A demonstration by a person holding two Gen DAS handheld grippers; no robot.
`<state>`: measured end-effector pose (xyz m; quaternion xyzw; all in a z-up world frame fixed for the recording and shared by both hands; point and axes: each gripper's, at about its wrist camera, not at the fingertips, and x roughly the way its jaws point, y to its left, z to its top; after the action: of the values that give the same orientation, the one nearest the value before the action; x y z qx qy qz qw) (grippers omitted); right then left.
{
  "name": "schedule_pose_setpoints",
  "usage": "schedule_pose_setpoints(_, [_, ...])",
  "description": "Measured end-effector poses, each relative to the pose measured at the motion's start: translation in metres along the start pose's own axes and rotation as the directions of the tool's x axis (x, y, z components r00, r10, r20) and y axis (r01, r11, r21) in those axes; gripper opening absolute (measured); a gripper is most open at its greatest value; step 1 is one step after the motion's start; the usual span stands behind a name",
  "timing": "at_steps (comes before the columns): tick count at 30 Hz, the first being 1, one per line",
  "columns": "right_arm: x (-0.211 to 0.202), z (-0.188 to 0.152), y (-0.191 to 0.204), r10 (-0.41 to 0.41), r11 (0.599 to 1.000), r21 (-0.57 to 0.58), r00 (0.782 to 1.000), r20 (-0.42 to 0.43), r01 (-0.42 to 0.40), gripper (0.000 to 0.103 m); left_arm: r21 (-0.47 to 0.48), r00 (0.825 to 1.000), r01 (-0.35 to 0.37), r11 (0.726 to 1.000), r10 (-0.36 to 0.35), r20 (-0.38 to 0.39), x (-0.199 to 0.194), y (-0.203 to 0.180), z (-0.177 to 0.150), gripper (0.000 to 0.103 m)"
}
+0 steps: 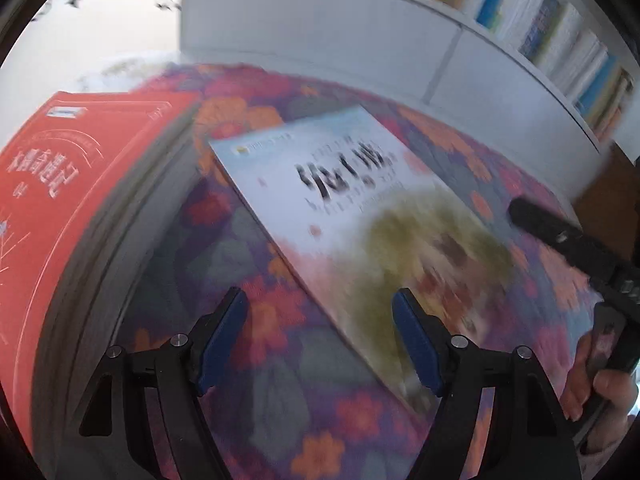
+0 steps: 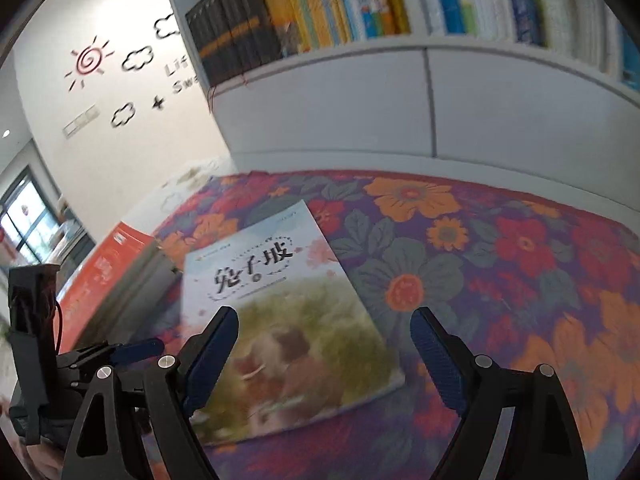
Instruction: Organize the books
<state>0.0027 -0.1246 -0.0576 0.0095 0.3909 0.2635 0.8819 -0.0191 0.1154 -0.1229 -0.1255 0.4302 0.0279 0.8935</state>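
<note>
My left gripper (image 1: 320,308) and right gripper (image 2: 324,328) both spread wide, empty (2 in all); pale book (image 2: 280,320) lower centre, blurred.

Two books are being seen lying on the flowered surface (image 2: 500,240): one pale picture book (image 2: 280,320) and one red book (image 2: 104,276). Two grippers are being shown, the left gripper (image 1: 320,336) and the right gripper (image 2: 324,354), each with two blue-padded fingers (image 2: 212,356). One bookshelf (image 2: 400,48) is being shown; its upright books are too blurred to be counted.

Book (image 2: 280,320) right of stack (image 2: 108,280), apparently apart.
</note>
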Motion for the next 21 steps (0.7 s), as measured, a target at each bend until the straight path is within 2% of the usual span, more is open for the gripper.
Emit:
schedule_pose_setpoints(2, [0.019,-0.002,-0.011,0.03,1.0,0.009,0.999,-0.018,-0.03,0.087,0.048,0.998,-0.042,0.998,0.04,0.04,0.002,-0.008,-0.006,0.081])
schedule_pose_setpoints(4, [0.039,-0.012,-0.023,0.048,0.998,0.039,0.998,-0.046,-0.047,0.087,0.099,0.998,-0.06,0.993,0.058,0.023,0.007,-0.017,-0.007,0.092])
schedule_pose_setpoints(5, [0.044,-0.012,-0.028,0.063,0.996,0.07,0.995,-0.082,-0.057,0.087,0.12,0.999,-0.049,0.992,0.049,0.006,0.01,-0.02,-0.007,0.102])
schedule_pose_setpoints(6, [0.038,-0.011,-0.028,0.065,0.996,0.066,0.997,-0.047,-0.062,0.092,0.13,0.999,-0.045,0.991,0.046,-0.004,0.012,-0.021,-0.007,0.103])
schedule_pose_setpoints(7, [0.037,-0.012,-0.028,0.052,0.997,0.058,0.998,-0.046,-0.05,0.103,0.13,0.999,-0.044,0.991,0.044,-0.001,0.011,-0.021,-0.006,0.103])
schedule_pose_setpoints(8, [0.043,-0.014,-0.028,0.05,0.997,0.064,0.995,-0.084,-0.044,0.103,0.126,0.999,-0.039,0.991,0.039,-0.002,0.011,-0.02,-0.006,0.103])
schedule_pose_setpoints(15, [0.057,-0.015,-0.008,-0.078,0.996,-0.052,0.989,-0.129,0.072,0.103,0.136,0.999,-0.034,0.99,0.035,-0.003,0.009,-0.02,-0.009,0.103])
schedule_pose_setpoints(21, [0.061,-0.016,-0.003,-0.125,0.989,-0.095,0.982,-0.142,0.112,0.103,0.142,0.999,-0.032,0.989,0.033,-0.005,0.008,-0.019,-0.01,0.103])
